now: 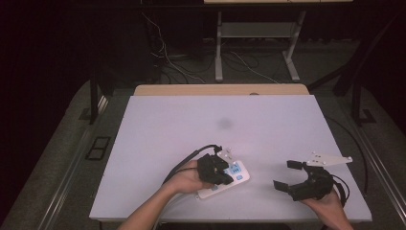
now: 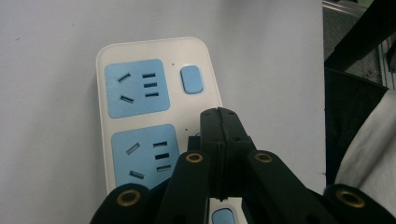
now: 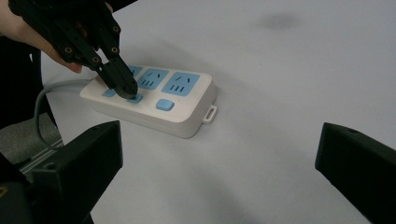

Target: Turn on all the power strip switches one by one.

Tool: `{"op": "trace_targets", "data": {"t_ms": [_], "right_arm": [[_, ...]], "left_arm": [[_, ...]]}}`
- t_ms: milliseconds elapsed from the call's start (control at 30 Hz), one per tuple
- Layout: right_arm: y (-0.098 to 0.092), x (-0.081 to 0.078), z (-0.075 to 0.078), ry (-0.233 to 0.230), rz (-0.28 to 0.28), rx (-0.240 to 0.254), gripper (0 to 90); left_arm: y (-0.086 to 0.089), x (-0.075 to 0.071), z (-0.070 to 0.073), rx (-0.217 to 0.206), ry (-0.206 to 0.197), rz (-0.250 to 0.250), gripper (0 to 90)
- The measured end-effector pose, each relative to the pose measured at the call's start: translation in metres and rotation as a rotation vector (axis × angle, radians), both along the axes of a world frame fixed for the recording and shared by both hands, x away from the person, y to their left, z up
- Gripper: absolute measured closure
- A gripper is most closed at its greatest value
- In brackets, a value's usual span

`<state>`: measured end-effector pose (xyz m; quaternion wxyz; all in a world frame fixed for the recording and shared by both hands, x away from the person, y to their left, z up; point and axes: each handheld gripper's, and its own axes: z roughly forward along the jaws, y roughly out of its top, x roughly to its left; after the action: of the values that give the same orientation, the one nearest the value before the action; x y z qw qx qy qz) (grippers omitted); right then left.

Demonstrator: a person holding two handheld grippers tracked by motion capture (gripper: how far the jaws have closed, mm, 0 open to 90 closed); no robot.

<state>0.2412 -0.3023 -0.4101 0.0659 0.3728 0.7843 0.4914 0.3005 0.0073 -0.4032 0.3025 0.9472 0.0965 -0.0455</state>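
Clenched left tongs press one blue switch on one power strip; right tongs gape, released.

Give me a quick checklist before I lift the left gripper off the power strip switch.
1. Left gripper jaws shut together: ok.
2. Its tip on the middle blue switch of the power strip: ok; whether the switch has clicked: cannot tell.
3. Power strip lying flat on the table: ok.
4. Sockets free of plugs, for the ones in view: ok.
5. Right gripper open and apart from the strip: ok.
6. Grey cord free of both grippers: cannot tell, it runs off behind the left hand.
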Motion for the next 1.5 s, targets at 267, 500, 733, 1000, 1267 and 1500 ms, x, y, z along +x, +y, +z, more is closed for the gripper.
{"op": "trace_targets", "data": {"t_ms": [267, 500, 733, 1000, 1267, 1500], "right_arm": [[0.0004, 0.0, -0.0001, -0.001, 0.003, -0.002, 0.6], [0.001, -0.0005, 0.0001, -0.001, 0.003, -0.002, 0.6], [0.0007, -0.0005, 0.0005, -0.003, 0.004, -0.002, 0.5], [0.0006, -0.0008, 0.0006, -0.005, 0.003, -0.003, 0.6], [0.0004, -0.0006, 0.0006, -0.006, 0.0, -0.003, 0.6], [0.0007, -0.0002, 0.0, -0.005, 0.003, -0.005, 0.6]], "left_arm": [[0.0013, 0.002, -0.002, -0.008, 0.013, 0.001, 89.0], [0.0026, 0.0057, -0.0048, -0.02, 0.04, -0.004, 89.2], [0.0043, 0.0082, -0.0068, -0.033, 0.061, -0.007, 89.3], [0.0066, 0.0086, -0.0094, -0.054, 0.071, 0.003, 89.4], [0.0079, 0.0091, -0.0097, -0.053, 0.075, 0.014, 89.4], [0.0068, 0.0057, -0.0084, -0.046, 0.043, 0.011, 89.2]]}}
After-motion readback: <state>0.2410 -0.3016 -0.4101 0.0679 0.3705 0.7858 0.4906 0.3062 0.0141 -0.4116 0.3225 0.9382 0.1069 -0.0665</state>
